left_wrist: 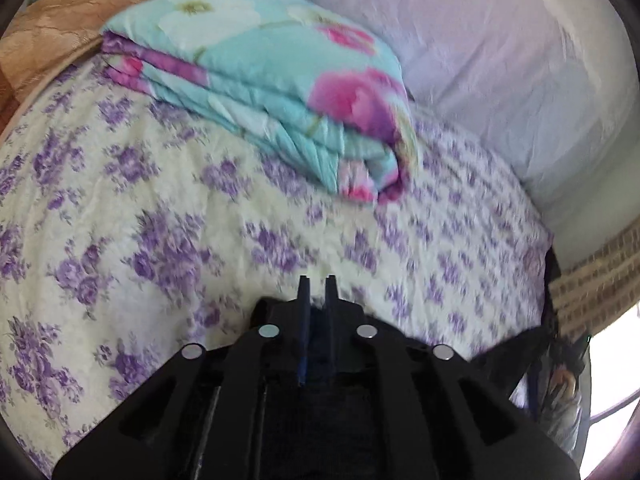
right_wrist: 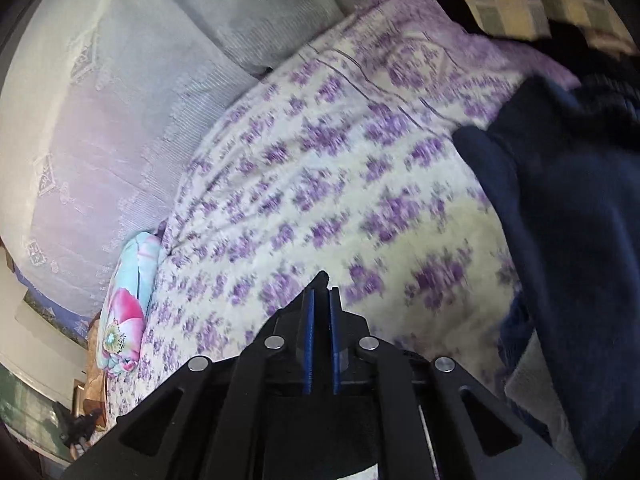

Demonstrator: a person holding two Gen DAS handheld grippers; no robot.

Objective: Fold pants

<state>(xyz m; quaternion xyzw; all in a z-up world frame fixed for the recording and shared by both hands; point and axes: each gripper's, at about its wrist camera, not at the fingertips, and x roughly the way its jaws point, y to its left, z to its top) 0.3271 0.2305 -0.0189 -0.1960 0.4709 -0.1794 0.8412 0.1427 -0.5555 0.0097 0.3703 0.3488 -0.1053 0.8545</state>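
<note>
The pants (right_wrist: 568, 240) are dark navy and lie bunched on the right side of the bed in the right wrist view, waistband toward the top right. My right gripper (right_wrist: 322, 290) hovers over the flowered bedspread (right_wrist: 320, 180) to the left of them. Its jaws are nearly together and a dark flap of cloth sticks out at the tips. In the left wrist view my left gripper (left_wrist: 317, 280) stands above the bedspread (left_wrist: 160, 220) with a narrow gap. Dark blue cloth (left_wrist: 319, 332) shows between its fingers. The pants themselves are hidden in that view.
A folded turquoise quilt (left_wrist: 264, 80) with pink flowers lies ahead of the left gripper, small at the far left (right_wrist: 124, 312) in the right view. A pale lace cover (left_wrist: 500, 60) rises behind the bed. A brown cushion (left_wrist: 72, 20) sits top left. A person's hand (left_wrist: 562, 380) shows at the bed's right edge.
</note>
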